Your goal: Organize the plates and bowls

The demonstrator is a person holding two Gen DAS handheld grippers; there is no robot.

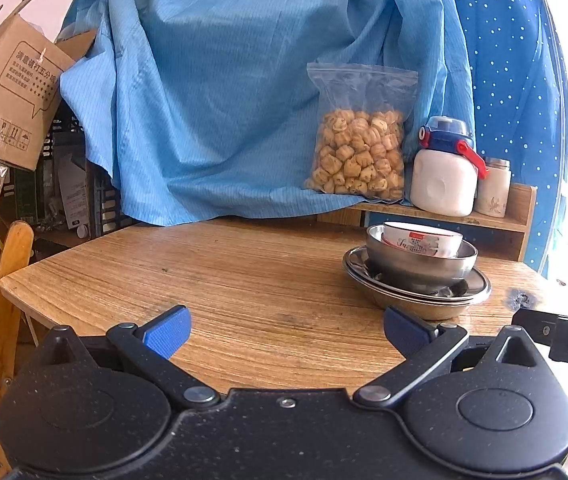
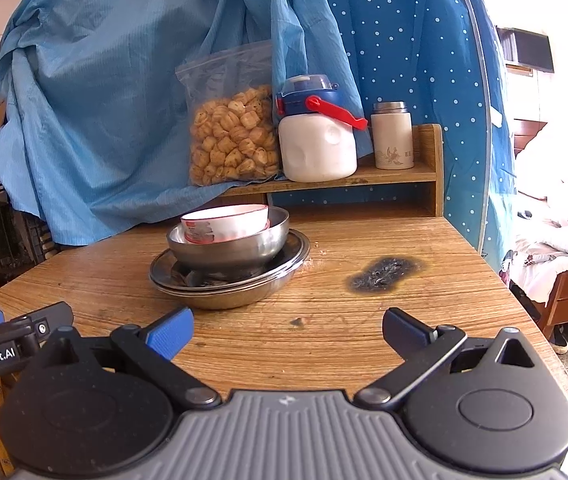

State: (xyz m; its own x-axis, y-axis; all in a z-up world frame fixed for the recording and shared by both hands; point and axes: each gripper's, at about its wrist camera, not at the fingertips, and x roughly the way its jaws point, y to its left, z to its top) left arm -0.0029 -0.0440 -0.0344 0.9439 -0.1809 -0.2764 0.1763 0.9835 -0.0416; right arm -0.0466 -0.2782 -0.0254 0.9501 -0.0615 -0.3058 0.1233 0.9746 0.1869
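Observation:
A stack stands on the wooden table (image 1: 204, 280): steel plates (image 1: 480, 292) at the bottom, a steel bowl (image 1: 420, 264) on them, and a white bowl with red print (image 1: 424, 240) inside it. The stack also shows in the right wrist view: plates (image 2: 284, 268), steel bowl (image 2: 236, 248), white bowl (image 2: 228, 224). My left gripper (image 1: 286, 332) is open and empty, near and left of the stack. My right gripper (image 2: 288, 334) is open and empty, near and right of the stack. The left gripper's tip shows at the left edge of the right wrist view.
A low wooden shelf (image 2: 428, 168) behind the stack holds a bag of snacks (image 2: 232, 140), a white jug with a red handle (image 2: 316, 148) and a white flask (image 2: 392, 140). Blue cloth (image 1: 212, 100) hangs behind. A burn mark (image 2: 384, 272) is on the table. Cardboard boxes (image 1: 8, 96) stand at left.

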